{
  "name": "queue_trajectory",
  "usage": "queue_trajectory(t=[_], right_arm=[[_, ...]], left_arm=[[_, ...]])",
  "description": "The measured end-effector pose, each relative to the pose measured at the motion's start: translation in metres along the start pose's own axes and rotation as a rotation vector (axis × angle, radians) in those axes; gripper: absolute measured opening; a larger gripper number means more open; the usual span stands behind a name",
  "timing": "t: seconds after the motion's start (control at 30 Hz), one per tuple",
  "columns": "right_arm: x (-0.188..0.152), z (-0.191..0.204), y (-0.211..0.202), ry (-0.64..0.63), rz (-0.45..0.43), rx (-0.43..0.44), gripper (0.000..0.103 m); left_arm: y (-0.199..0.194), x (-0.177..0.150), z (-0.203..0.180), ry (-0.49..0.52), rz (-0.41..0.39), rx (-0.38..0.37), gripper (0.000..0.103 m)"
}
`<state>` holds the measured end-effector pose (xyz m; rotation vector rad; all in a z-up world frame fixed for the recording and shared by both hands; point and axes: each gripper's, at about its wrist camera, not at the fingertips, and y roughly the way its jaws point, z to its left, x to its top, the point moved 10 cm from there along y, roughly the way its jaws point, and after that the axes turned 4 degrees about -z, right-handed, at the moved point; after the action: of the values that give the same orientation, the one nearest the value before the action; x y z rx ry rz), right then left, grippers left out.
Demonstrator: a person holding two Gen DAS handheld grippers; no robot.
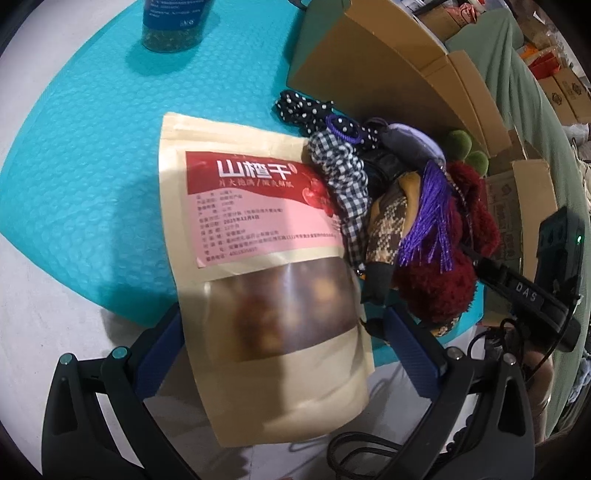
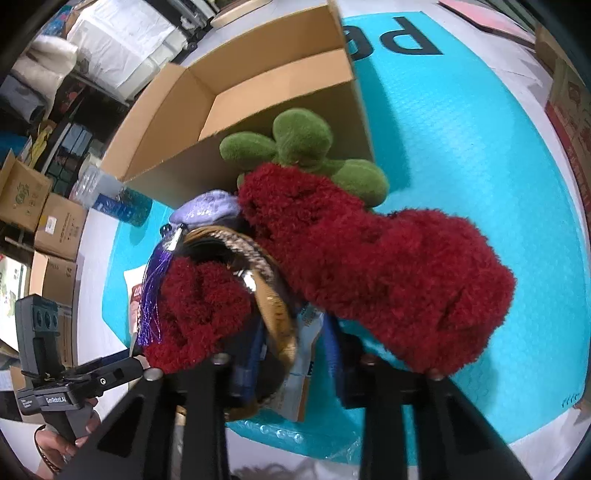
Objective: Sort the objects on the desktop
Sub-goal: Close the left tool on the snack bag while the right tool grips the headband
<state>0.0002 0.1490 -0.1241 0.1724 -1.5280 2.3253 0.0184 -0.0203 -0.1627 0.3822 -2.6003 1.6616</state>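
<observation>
My left gripper is closed on a kraft snack pouch with a red and pink label, its blue pads pressing both edges above the teal mat. Beside it lies a pile of hair accessories: a checked scrunchie, a polka-dot tie, a purple tassel and a dark red fuzzy plush. My right gripper straddles that pile, with a gold headband and a pale packet between its fingers; the red plush covers its tips. A green plush lies behind.
An open cardboard box stands on the mat right behind the pile; it also shows in the left wrist view. A blue-labelled jar stands at the mat's far end. Stacked cartons line the room's edge.
</observation>
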Motion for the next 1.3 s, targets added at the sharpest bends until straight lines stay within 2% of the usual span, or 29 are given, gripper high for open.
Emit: queue_trajectory(t=[0.2,0.33,0.6,0.83,1.0,1.2,1.3], right_arm=[[0.007,0.01,0.007,-0.079,-0.01,-0.04,0.014],[0.008,0.005,-0.006,-0.094,-0.048,-0.082,0.013],[0.004,-0.003,-0.028,-0.107,-0.071,-0.117,0.014],[0.002,-0.007,-0.042,-0.123,-0.106,-0.152,0.014],[0.008,-0.013,-0.061,-0.122,-0.163,-0.203,0.014],[0.006,-0.023,-0.069,-0.114,-0.161,-0.214,0.014],[0.006,-0.021,-0.066,-0.115,-0.157,-0.204,0.014]], left_arm=[[0.005,-0.002,-0.002,0.001,0.001,0.013,0.103],[0.009,-0.007,-0.01,0.026,0.018,0.005,0.103],[0.018,-0.006,-0.012,0.024,0.048,0.083,0.103],[0.011,-0.009,-0.013,0.014,0.034,0.064,0.103],[0.006,-0.009,-0.008,-0.044,0.024,0.014,0.102],[0.011,-0.018,-0.014,-0.004,0.078,0.061,0.102],[0.008,-0.017,-0.011,-0.071,0.059,0.023,0.101]])
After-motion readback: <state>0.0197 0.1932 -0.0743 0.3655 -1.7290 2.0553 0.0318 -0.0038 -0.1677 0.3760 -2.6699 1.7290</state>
